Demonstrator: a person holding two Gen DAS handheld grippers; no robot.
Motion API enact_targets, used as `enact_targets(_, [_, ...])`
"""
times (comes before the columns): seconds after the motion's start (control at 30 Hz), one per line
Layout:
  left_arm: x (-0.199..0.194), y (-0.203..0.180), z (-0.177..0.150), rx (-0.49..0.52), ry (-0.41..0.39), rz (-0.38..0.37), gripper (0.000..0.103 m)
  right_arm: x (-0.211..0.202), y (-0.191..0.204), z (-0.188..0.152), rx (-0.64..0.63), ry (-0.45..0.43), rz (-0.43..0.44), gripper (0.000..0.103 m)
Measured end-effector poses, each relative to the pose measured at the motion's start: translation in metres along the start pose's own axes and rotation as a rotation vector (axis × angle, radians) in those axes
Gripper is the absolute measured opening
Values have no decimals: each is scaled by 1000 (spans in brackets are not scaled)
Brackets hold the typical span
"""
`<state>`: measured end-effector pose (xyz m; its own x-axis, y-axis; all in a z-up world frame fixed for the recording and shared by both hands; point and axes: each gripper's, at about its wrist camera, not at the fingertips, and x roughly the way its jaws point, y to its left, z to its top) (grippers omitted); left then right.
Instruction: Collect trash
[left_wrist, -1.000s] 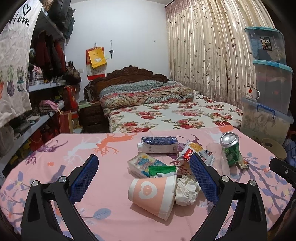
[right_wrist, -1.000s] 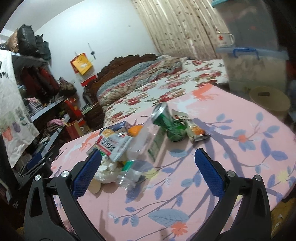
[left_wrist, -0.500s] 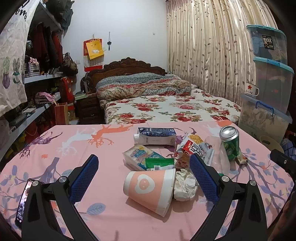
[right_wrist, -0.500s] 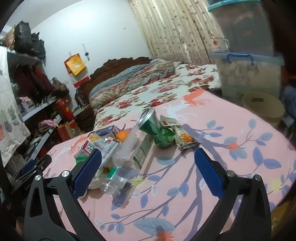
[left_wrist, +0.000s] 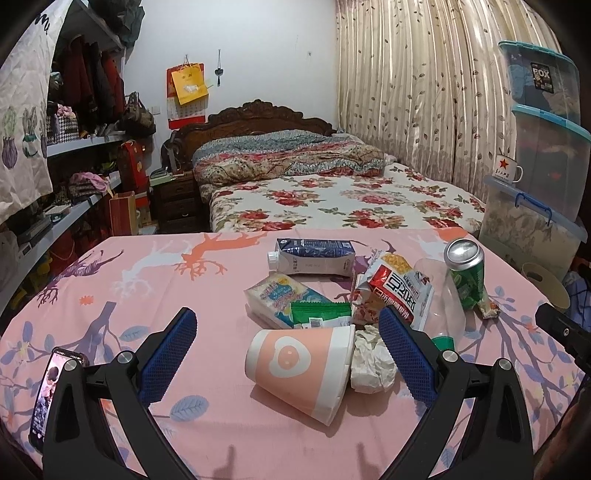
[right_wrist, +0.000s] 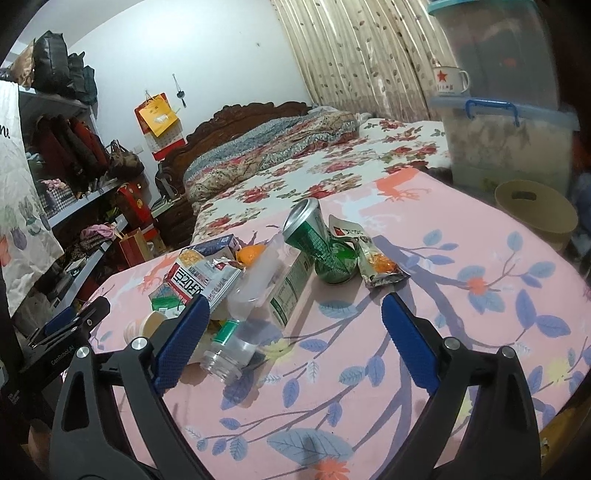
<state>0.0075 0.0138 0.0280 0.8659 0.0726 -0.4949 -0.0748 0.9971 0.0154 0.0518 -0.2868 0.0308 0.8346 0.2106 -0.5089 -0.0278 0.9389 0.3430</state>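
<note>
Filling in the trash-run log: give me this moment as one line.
phase: approach | left gripper: open over pink paper cup | right gripper: open, jaws just closing slightly, nothing between, near clear plastic bottle | collected: nothing

one can (left_wrist: 464, 271), one cup (left_wrist: 301, 363), (one bottle (right_wrist: 243, 325))

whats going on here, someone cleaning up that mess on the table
A person holds a hand-held gripper in each hand over a pile of trash on a pink tablecloth. Nothing is picked up yet. The left hand-held gripper stands open around a tipped pink paper cup, beside a crumpled tissue, with no pad touching. The right hand-held gripper, whose jaws have just been closing slightly, is open with a clear plastic bottle between them, near a green can. A beige bin waits beyond the table.
</note>
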Motion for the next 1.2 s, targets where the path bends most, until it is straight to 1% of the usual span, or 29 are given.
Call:
enact_targets(0.2, [3, -2, -1, 16, 26, 3, 94, 4, 0, -2, 7, 19, 2, 93])
enact_targets(0.43, [2, -5, -2, 31, 33, -7, 94, 4, 2, -3, 7, 23, 4, 93])
enact_targets(1.2, [8, -8, -5, 13, 68, -30, 94, 9, 0, -8, 21, 45, 6, 93])
